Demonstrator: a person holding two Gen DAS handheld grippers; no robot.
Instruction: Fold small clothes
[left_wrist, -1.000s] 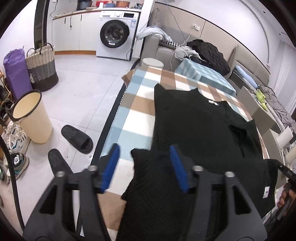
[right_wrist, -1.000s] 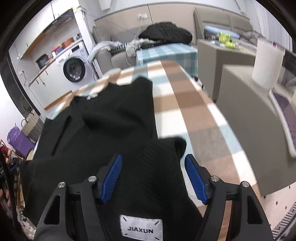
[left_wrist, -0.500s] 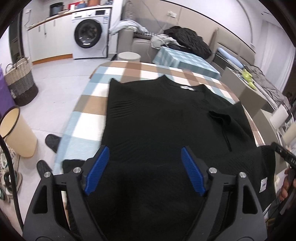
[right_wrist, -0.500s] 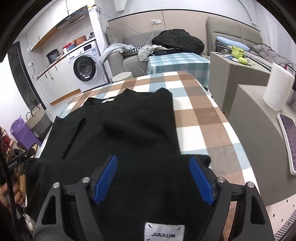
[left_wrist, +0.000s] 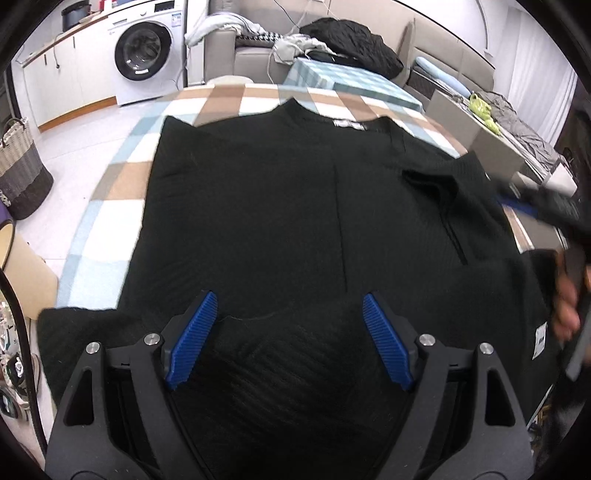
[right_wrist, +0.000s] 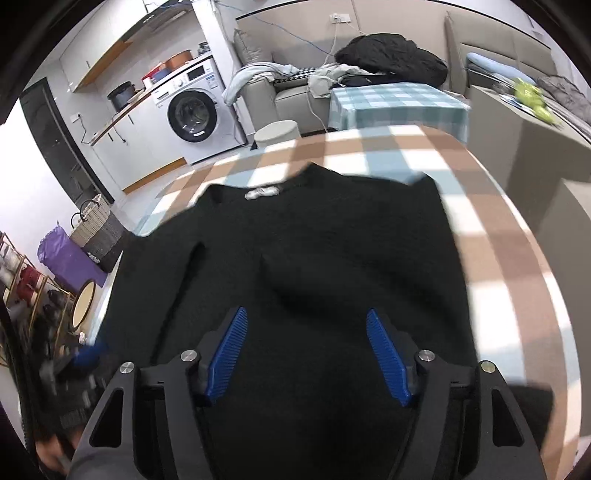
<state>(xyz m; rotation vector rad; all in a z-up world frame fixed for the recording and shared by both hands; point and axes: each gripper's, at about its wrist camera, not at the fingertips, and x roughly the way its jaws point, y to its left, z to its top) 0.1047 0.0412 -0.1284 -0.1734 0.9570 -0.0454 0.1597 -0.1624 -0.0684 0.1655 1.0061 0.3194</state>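
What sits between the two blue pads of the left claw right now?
In the left wrist view, only the near part of the black sweater lies between the open left claw's pads, untouched by either pad, over the checked cloth.

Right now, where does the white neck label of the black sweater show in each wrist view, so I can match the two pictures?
Left wrist view: the white neck label sits at upper centre, on the far collar edge of the black sweater.
Right wrist view: the label is above centre, left of the middle, again at the far collar.
Shared landmark: the washing machine, upper left in both views.
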